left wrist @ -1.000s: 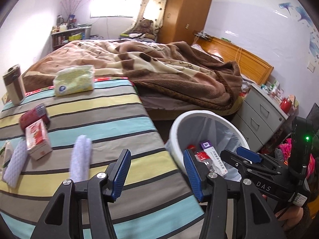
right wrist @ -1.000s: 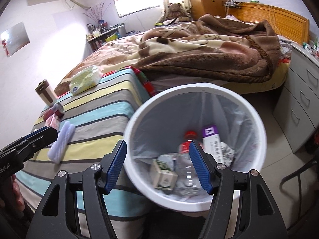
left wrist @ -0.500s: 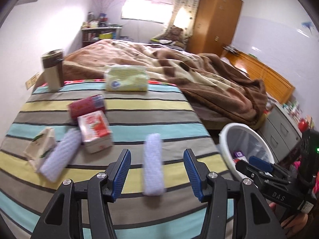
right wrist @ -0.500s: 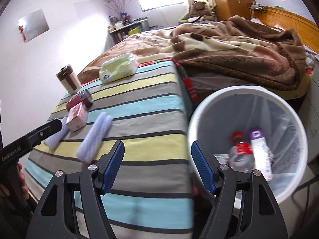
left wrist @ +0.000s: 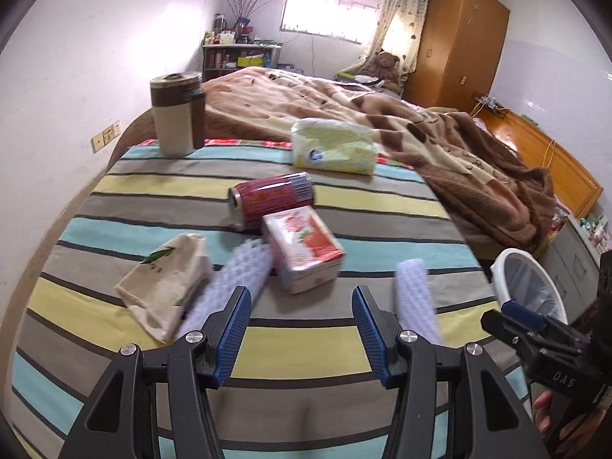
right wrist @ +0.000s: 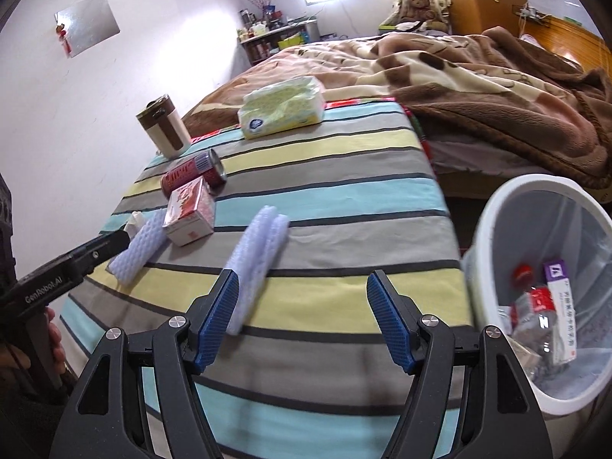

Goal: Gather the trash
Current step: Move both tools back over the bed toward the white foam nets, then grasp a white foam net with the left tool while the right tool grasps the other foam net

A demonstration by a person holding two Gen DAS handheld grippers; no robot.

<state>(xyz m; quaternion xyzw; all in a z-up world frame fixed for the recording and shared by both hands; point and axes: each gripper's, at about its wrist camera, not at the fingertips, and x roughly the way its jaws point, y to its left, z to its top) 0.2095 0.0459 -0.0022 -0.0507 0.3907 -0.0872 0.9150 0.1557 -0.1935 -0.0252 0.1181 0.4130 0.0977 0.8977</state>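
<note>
Striped desk beside the bin: our foam sleeve looks light and squashy; we'd pinch mid-length. Both jaws gape, holding nothing.

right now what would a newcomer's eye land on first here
The striped cloth strewn with litter: a red can on its side against a red and white carton, with two white foam sleeves nearer the camera. To the right stands a white bin, already holding a bottle and a box. Both claws, left and right, hang open and empty over the cloth.
</note>
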